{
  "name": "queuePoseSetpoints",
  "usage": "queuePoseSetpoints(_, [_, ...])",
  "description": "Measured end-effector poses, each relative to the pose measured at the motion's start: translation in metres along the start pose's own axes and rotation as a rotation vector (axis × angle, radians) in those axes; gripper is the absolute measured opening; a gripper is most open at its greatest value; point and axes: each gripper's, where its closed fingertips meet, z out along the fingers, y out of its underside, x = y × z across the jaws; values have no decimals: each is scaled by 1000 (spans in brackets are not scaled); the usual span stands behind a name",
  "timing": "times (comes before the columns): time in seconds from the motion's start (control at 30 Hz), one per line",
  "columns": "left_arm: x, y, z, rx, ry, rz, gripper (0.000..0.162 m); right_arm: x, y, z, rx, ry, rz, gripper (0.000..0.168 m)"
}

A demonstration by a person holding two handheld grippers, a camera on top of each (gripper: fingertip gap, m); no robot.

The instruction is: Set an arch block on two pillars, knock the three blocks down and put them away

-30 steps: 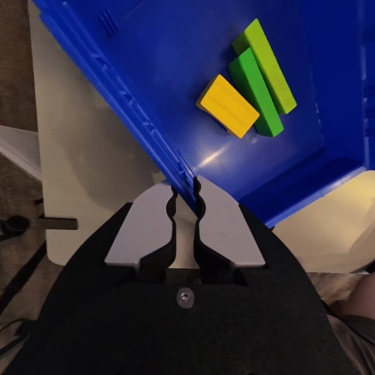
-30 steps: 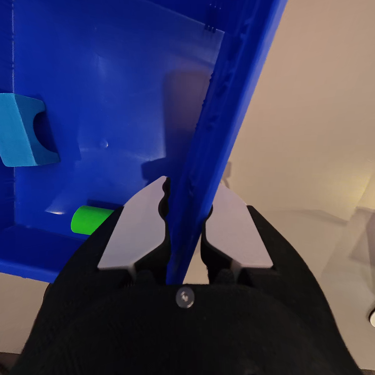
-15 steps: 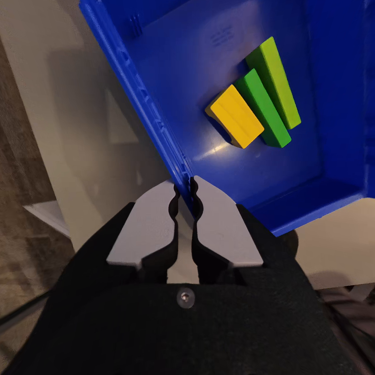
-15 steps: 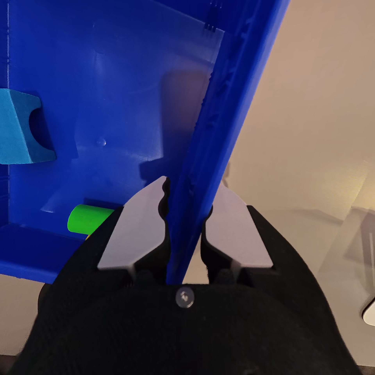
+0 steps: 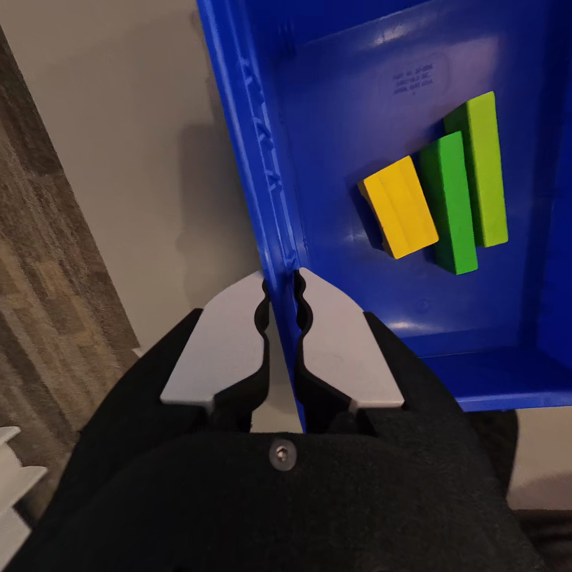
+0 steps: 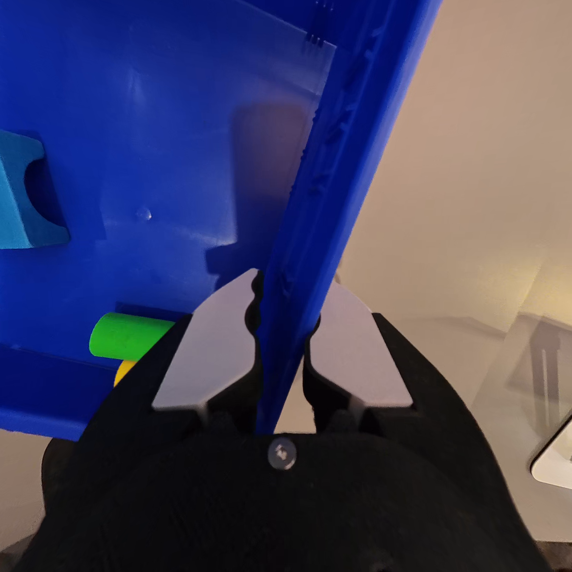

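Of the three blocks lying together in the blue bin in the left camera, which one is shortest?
The yellow block. It lies nearest the left gripper, beside the dark green block and the light green block, which are both longer bars.

A pale cream tabletop (image 5: 148, 130) fills the background under warm, dim light. Beyond its left edge lies a brown, streaked carpet floor (image 5: 46, 247). A white object (image 6: 554, 464) sits at the table's right edge.

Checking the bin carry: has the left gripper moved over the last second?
Yes. The left gripper has turned against the table's edge, which now slants with more carpet showing; the blue bin's wall sits deeper between its jaws.
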Motion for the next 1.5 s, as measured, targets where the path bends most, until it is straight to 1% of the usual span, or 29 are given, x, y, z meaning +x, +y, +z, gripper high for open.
queuePoseSetpoints(0.07, [3, 13, 4, -62, 42, -54, 12, 1, 0, 0, -6, 8, 9, 19])
queuePoseSetpoints(0.13, [7, 24, 8, -116, 73, -72, 12, -1, -1, 0, 0, -8, 21, 17])
queuePoseSetpoints(0.23, [10, 25, 9, -110, 117, -106, 7, -7, -6, 1, 23, -65, 45, 11])
queuePoseSetpoints(0.37, [12, 28, 8, -105, 181, -195, 4, -11, -8, 1, 23, -77, 13, 11])
queuePoseSetpoints(0.6, [10, 31, 8, -97, 138, -165, 5, -7, -7, 2, 45, -102, -52, 11])
queuePoseSetpoints(0.93, [9, 33, 8, -90, 158, -174, 4, 7, 7, -1, 44, -114, -68, 11])
queuePoseSetpoints(1.13, [9, 34, 8, -92, 151, -177, 5, 11, 6, 0, 51, -117, -106, 11])
queuePoseSetpoints(1.33, [7, 35, 5, -81, 122, -185, 8, 14, 3, -3, 84, -54, -160, 18])
queuePoseSetpoints(1.43, [2, 28, -9, 0, 93, -201, 11, 17, -6, -16, 138, -6, -163, 28])
queuePoseSetpoints(1.5, [0, 22, -28, 79, 74, -214, 14, 19, -13, -29, 189, 34, -165, 30])
